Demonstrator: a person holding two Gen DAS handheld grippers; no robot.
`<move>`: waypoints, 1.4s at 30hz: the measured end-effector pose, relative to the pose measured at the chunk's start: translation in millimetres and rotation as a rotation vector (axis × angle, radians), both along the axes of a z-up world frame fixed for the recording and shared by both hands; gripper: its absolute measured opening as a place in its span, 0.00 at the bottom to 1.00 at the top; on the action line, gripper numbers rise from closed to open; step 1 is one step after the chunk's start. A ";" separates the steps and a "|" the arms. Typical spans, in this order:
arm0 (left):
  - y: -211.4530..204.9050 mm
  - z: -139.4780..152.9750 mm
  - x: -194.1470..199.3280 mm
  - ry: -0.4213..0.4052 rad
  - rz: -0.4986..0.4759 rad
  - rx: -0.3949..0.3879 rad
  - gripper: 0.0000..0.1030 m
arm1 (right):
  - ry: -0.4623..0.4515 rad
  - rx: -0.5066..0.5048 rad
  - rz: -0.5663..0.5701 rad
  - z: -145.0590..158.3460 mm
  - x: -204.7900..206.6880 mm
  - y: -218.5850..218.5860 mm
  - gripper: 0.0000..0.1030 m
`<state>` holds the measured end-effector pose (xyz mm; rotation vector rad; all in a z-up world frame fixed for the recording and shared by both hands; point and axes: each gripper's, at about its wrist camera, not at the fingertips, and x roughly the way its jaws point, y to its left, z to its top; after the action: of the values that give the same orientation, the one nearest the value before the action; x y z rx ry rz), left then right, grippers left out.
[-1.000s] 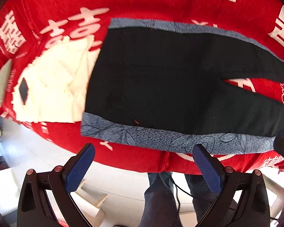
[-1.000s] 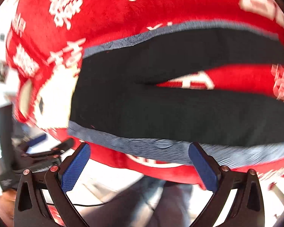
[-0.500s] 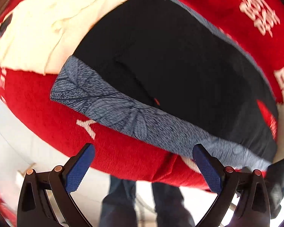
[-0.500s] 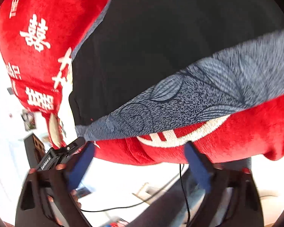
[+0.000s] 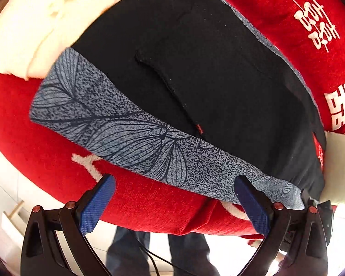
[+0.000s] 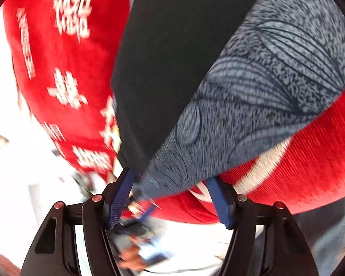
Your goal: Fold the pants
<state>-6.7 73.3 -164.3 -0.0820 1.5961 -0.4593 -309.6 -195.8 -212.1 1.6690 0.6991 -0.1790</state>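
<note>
A: Pants (image 5: pixel 218 80), black with a grey leaf-print side band (image 5: pixel 131 133), lie flat on a red plush cloth (image 5: pixel 34 142) with white characters. Where do our fingers sit?

B: Our left gripper (image 5: pixel 174 204) hangs with its ribbed blue pads wide apart, just short of the band. Our right gripper (image 6: pixel 172 200) is partly closed around the band's corner; through the blur we cannot tell whether it pinches.

A: A cream cloth (image 5: pixel 46 23) lies beside the waist.

Setting: probably a home. Evidence: red plush blanket (image 5: pixel 57 161) printed with white characters, cream cloth (image 5: pixel 34 34) at its edge, pale floor (image 5: pixel 2 184) below
</note>
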 end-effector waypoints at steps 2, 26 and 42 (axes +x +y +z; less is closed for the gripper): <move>-3.7 -2.4 2.0 0.002 0.003 0.007 1.00 | 0.003 0.029 -0.024 -2.7 9.1 -4.2 0.25; -24.9 53.3 79.4 -0.034 0.258 -0.174 0.17 | -0.001 -0.151 0.275 109.9 83.7 -64.5 0.07; -151.6 30.0 232.6 -0.238 0.123 -0.011 0.24 | 0.084 -0.334 0.505 66.8 281.7 -198.2 0.08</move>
<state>225.9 -78.3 -134.4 -0.1281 1.3470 -0.3677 -27.9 -394.0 -145.4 1.1328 1.0685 -0.0030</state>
